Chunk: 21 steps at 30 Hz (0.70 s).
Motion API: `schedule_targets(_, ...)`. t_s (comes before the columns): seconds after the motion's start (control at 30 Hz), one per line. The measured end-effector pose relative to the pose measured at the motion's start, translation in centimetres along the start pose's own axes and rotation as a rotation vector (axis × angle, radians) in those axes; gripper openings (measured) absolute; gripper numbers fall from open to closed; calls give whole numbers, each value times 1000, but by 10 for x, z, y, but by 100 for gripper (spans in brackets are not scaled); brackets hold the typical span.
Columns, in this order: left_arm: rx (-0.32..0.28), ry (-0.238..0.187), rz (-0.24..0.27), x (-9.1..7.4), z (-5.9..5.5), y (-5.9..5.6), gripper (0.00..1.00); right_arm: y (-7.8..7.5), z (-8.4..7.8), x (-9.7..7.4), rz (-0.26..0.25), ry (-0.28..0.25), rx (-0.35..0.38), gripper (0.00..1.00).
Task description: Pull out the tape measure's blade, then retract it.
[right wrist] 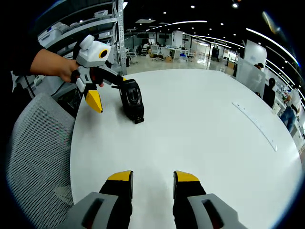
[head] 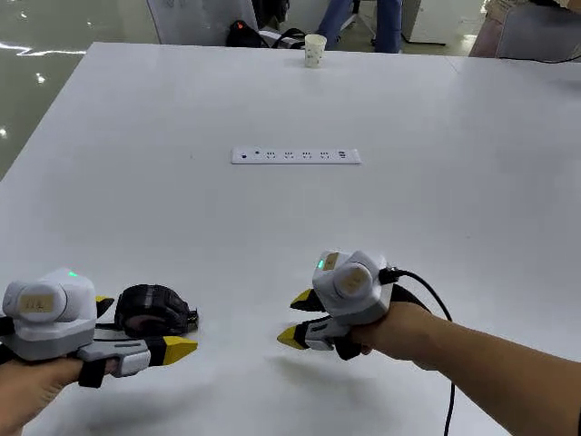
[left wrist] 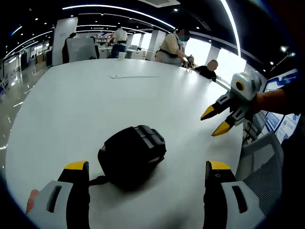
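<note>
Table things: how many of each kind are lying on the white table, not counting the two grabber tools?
tape measure: 1
power strip: 1
paper cup: 1
Total: 3

The tape measure (head: 154,311) is showing as a compact black case with rounded corners and ribbed, rubbery-looking sides (left wrist: 133,155). It is sitting closed up, with a small dark tab poking from one low corner. One broad face with an oval panel is turning toward the right gripper view (right wrist: 132,100); whether it is standing on edge is unclear. It is lying well apart from the white power strip (head: 296,156), nearer the person and left of it.
</note>
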<state>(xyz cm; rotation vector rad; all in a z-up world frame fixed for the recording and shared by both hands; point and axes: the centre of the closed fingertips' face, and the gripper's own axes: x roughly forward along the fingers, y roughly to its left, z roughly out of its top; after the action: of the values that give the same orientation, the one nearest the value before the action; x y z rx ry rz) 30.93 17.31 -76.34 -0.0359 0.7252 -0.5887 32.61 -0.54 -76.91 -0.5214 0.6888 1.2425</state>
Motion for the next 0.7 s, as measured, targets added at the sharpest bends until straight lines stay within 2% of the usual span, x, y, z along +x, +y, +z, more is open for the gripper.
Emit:
schedule_targets(0.17, -4, 1, -17, -9, -4, 3, 99, -8, -8, -15, -35, -18, 40, 36)
schedule_targets(0.27, 57, 21, -16, -14, -9, 4, 99, -11, -17, -24, -49, -26, 74, 40)
schedule_targets(0.33, 69, 28, -23, -16, -12, 3, 99, -11, -24, -29, -53, -23, 94, 41)
schedule_targets(0.4, 42, 28, -55, -20, -13, -2, 99, -12, -28, -35, -63, -43, 127, 44)
schedule_targets(0.5, 62, 8, -47, -24, -10, 1, 99, -12, -33, -44, -72, -62, 147, 46)
schedule_targets(0.7, 64, -16, -55, -33, -9, 2, 99, -12, -52, -64, -93, -70, 129, 54)
